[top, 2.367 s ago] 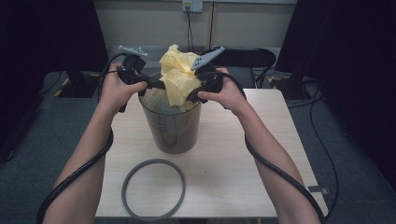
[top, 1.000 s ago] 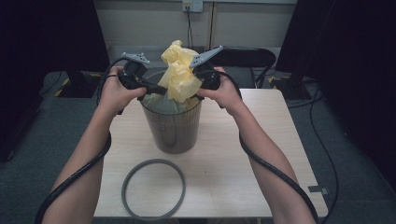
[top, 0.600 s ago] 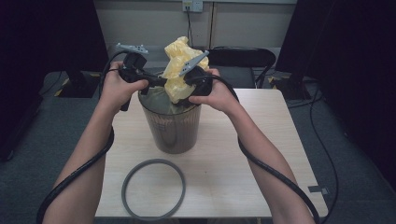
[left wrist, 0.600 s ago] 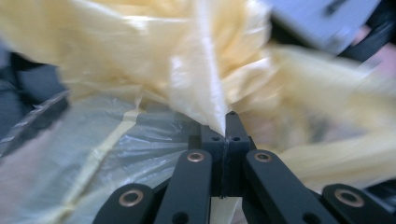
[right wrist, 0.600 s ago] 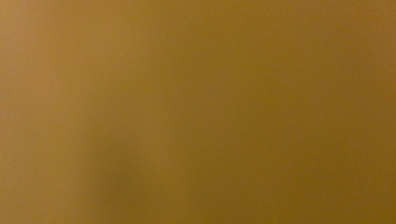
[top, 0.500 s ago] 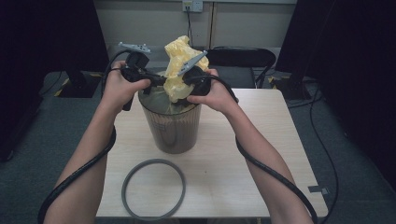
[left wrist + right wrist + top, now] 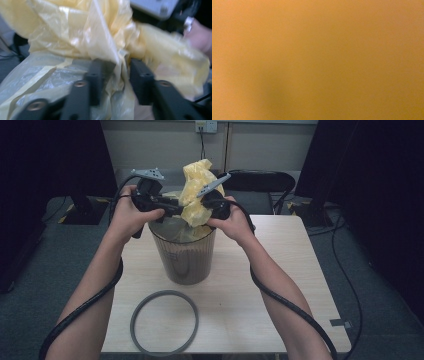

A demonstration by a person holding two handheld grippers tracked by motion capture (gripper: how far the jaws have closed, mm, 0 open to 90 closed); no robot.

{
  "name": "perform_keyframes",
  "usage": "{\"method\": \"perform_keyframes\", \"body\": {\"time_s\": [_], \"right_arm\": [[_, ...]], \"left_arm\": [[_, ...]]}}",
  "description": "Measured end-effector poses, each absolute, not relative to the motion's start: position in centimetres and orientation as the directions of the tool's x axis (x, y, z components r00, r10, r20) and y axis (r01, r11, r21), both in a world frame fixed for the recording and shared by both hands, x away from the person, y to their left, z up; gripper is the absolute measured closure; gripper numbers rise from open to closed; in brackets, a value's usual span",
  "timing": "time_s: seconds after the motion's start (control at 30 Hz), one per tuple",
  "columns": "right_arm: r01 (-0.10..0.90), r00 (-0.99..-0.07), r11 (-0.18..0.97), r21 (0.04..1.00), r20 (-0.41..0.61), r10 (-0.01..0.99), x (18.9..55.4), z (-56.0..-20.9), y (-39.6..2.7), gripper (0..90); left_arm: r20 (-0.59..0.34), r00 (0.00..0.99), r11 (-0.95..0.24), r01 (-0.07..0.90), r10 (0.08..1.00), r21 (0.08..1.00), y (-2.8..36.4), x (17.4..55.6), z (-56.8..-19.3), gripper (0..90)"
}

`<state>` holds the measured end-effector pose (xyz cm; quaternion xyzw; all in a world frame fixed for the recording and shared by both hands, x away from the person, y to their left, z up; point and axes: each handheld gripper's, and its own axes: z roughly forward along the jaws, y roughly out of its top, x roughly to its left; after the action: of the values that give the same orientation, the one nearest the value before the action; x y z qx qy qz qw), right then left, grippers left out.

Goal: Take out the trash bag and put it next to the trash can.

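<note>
Pale tabletop (image 7: pixel 280 285) stretched free to the right of the brown bin (image 7: pixel 184 255), with a grey ring (image 7: pixel 165 321) lying near the front edge. Above the bin's mouth, a crumpled yellow plastic bag (image 7: pixel 196 195) hung between both grippers. The left gripper (image 7: pixel 117 75) had just been opening, its jaws apart around a fold; the right gripper (image 7: pixel 212 202) had just closed on the bag. The sensible step seemed to be regripping the hem and spreading it evenly over the rim, keeping film clear of the ring.
</note>
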<state>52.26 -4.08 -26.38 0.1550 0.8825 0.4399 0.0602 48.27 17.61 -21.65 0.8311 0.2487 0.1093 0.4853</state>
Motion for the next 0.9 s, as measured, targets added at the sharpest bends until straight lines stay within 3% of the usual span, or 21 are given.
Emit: {"method": "perform_keyframes", "body": {"time_s": [0.17, 0.5, 0.67, 0.9], "right_arm": [[0.238, -0.940, 0.545, 0.804, 0.050, 0.337, 52.6, -26.5, -4.7, 86.1], [0.258, -0.934, 0.516, 0.817, 0.073, 0.351, 52.9, -26.8, -5.8, 86.3], [0.256, -0.931, 0.516, 0.817, 0.065, 0.358, 52.9, -26.9, -6.0, 86.3], [0.262, -0.925, 0.490, 0.831, 0.072, 0.373, 52.8, -26.8, -6.4, 86.3]], "left_arm": [[-0.017, 0.816, -0.419, 0.314, 0.578, 0.852, 18.7, 48.0, -21.7, 26.7], [-0.022, 0.794, -0.386, 0.318, 0.607, 0.866, 21.6, 46.9, -22.6, 16.7], [-0.018, 0.749, -0.380, 0.357, 0.662, 0.853, 23.0, 46.5, -22.6, 16.4], [-0.050, 0.742, -0.357, 0.379, 0.668, 0.854, 24.4, 46.0, -23.8, 17.1]]}}
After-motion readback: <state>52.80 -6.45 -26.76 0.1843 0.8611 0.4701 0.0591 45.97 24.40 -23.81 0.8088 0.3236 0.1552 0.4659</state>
